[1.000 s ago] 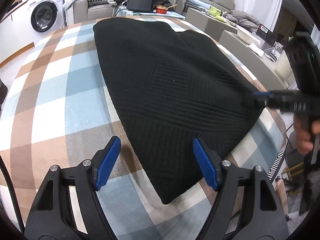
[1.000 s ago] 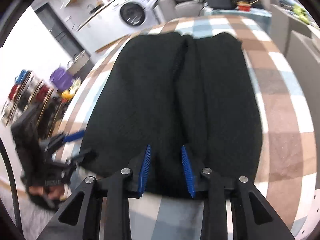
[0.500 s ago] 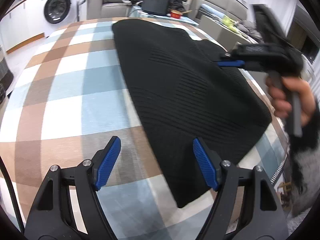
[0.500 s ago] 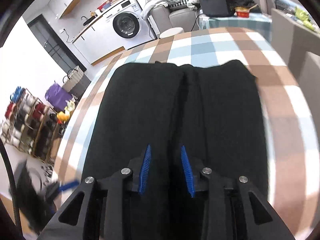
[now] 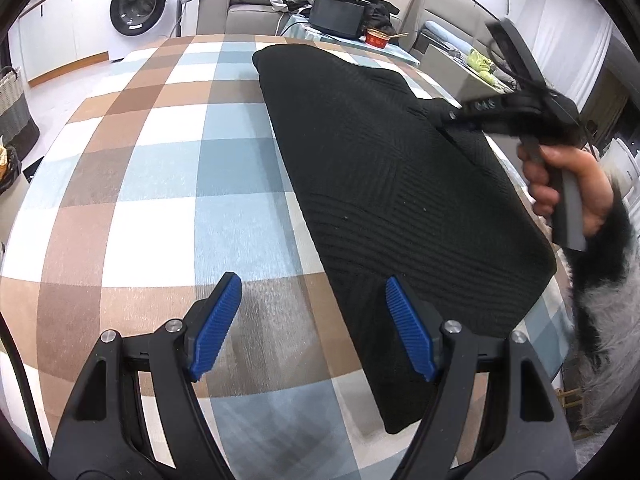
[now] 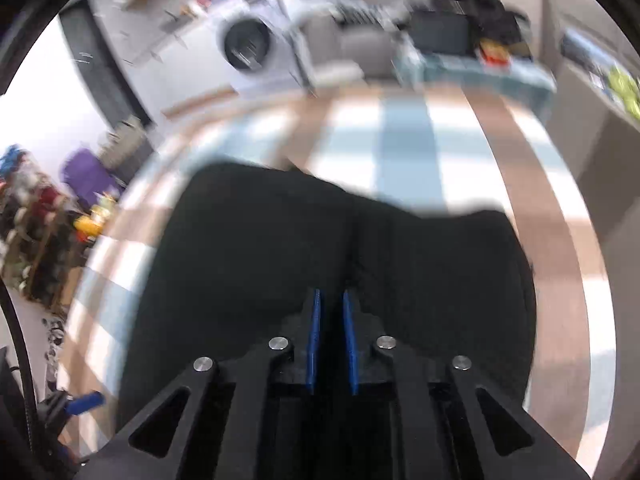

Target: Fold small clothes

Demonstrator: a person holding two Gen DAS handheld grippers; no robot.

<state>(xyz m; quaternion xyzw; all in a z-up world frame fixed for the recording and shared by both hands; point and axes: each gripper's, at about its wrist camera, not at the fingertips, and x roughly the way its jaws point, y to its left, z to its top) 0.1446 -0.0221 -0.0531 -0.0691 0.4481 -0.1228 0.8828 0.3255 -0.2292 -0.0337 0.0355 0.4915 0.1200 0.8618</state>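
Black knit garment (image 5: 400, 184) lies flat on my checked tablecloth (image 5: 160, 168), its long axis running from the near table edge away toward the sofa end. From my left gripper (image 5: 312, 328) it sits to the right: the jaws stand wide open with nothing between them, the right pad just over the near hem, the left pad over bare cloth. My right gripper (image 6: 330, 340) is over the middle of the garment (image 6: 248, 248), on the centre crease, its jaws closing; whether they pinch any knit I cannot tell through the blur. I judge the right hand nearer for the next fold.
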